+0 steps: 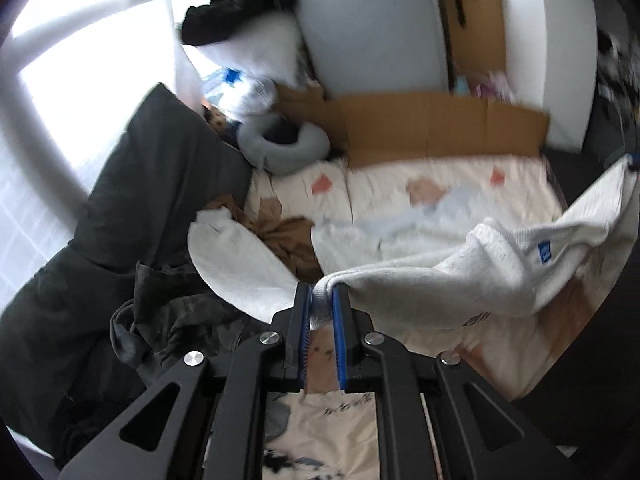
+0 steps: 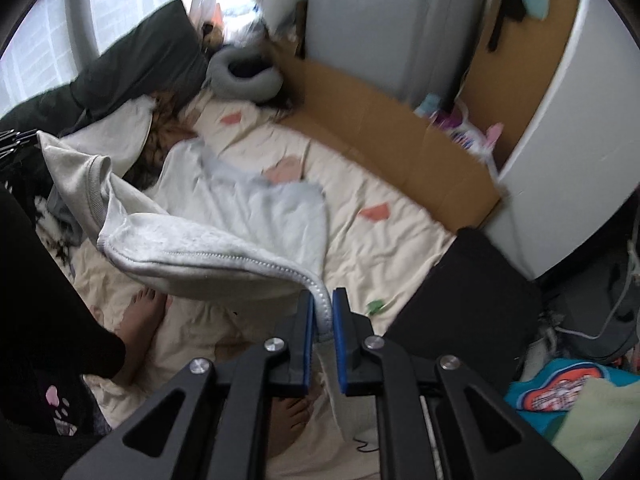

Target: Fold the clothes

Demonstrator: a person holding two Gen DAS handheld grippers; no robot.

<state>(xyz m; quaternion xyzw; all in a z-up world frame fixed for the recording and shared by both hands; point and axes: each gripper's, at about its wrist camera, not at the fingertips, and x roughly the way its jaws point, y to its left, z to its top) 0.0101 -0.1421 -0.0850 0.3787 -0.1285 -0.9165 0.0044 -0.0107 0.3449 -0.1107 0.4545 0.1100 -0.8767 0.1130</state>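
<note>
A pale grey sweatshirt point(image 1: 460, 280) is held aloft above the bed point(image 2: 400, 240), its hem clamped by the left tool point(image 1: 321, 300) and right tool point(image 2: 323, 304), apparently to be spread for folding.

We see a pretty cluttered room with a cream patterned sheet point(image 2: 384, 240) spread over the floor, with pinkish shapes printed on it. Flattened cardboard point(image 2: 384, 136) runs along the far edge of it, up against a pale grey-blue panel point(image 2: 360, 20) and a white rounded cabinet point(image 2: 560, 128). Bright daylight pours in through the window point(image 1: 52, 80) on the left, washing that side out. A grey neck pillow point(image 1: 280, 144) sits in the corner beside a dark cushion point(image 2: 144, 64), and a white pillow point(image 1: 256, 48) is propped higher up. It's all a bit blurry.
</note>
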